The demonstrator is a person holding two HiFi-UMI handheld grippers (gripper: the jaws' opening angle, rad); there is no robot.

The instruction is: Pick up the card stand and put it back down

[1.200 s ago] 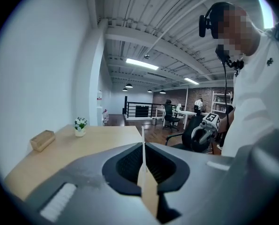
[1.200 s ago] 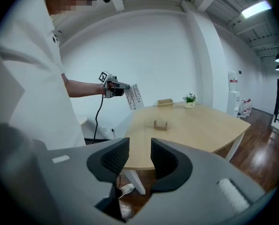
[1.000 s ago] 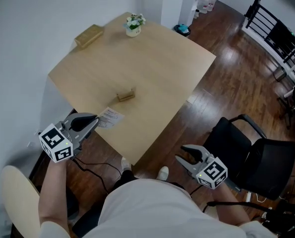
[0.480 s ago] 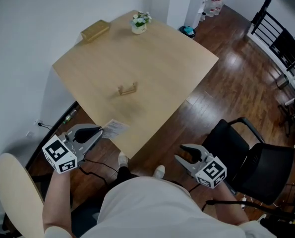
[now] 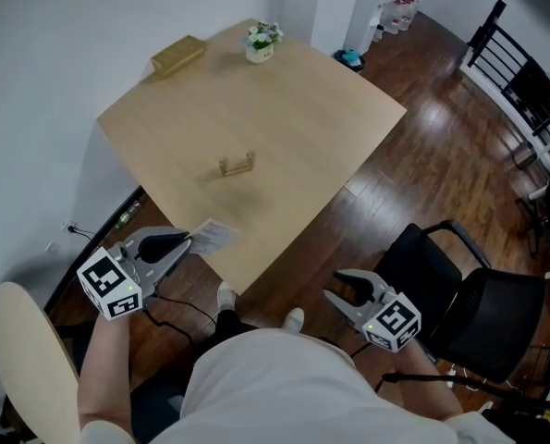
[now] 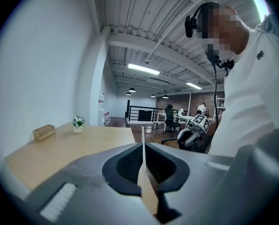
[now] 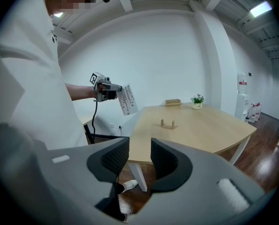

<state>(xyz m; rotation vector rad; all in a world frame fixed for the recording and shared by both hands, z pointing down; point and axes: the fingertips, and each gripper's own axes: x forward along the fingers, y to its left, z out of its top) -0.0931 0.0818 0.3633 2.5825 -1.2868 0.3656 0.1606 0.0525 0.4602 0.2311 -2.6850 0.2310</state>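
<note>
A small wooden card stand (image 5: 237, 165) sits empty near the middle of the light wooden table (image 5: 302, 109); it also shows in the right gripper view as the card stand (image 7: 167, 123). My left gripper (image 5: 184, 242) hovers off the table's near corner, shut on a white printed card (image 5: 211, 237). In the left gripper view the card (image 6: 143, 172) stands edge-on between the pressed pads. My right gripper (image 5: 337, 287) hangs over the floor, right of the table, open and empty, with a clear gap at its jaws (image 7: 140, 161).
A potted plant (image 5: 261, 43) and a tan box (image 5: 177, 55) stand at the table's far edge. A black office chair (image 5: 459, 294) is at the right, a round beige seat (image 5: 30, 368) at the lower left. A cable (image 5: 177, 317) runs across the dark wood floor.
My left gripper has drawn back from the table's edge toward the person, carrying the card with it. The right gripper has hardly moved.
</note>
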